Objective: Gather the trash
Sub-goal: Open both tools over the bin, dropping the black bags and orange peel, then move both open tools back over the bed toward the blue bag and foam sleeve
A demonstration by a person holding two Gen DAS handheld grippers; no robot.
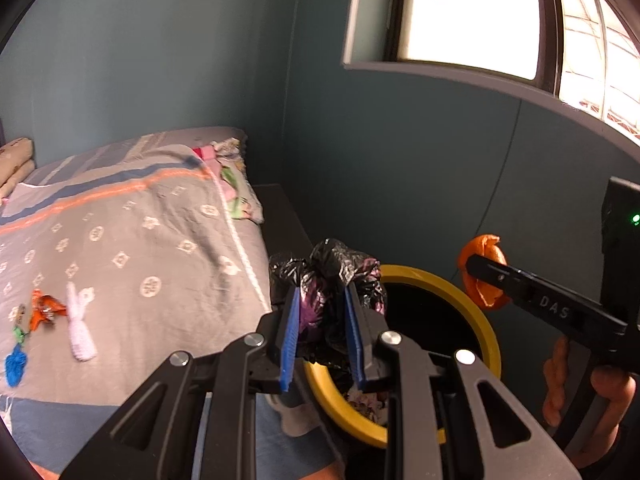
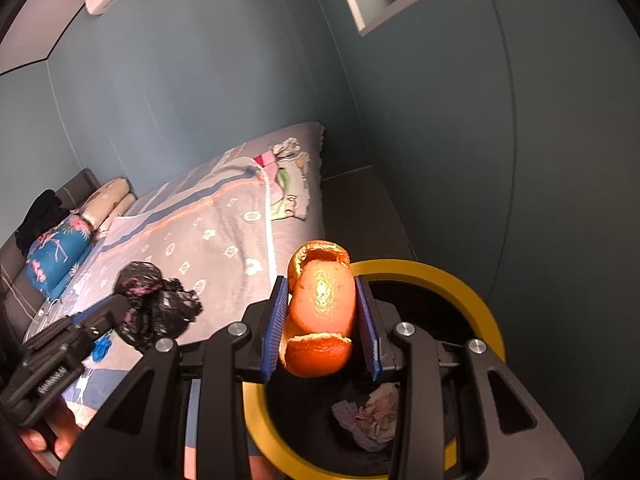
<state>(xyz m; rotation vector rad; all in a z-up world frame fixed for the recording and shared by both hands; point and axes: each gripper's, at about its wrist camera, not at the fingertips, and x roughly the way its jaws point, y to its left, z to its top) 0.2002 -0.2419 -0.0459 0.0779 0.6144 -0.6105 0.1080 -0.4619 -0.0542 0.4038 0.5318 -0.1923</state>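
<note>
My left gripper is shut on a crumpled black plastic bag, which it holds over the near left rim of a yellow-rimmed bin. In the right wrist view, my right gripper is shut on a curled piece of orange peel above the same bin. Crumpled tissue lies at the bin's dark bottom. The left wrist view shows the right gripper with the peel at the bin's far right. The left gripper and its bag appear left of the bin.
A bed with a grey patterned blanket lies left of the bin. On it are an orange wrapper, a white knitted piece and a blue scrap. A dark ledge runs beside the bed, with teal walls and a window beyond.
</note>
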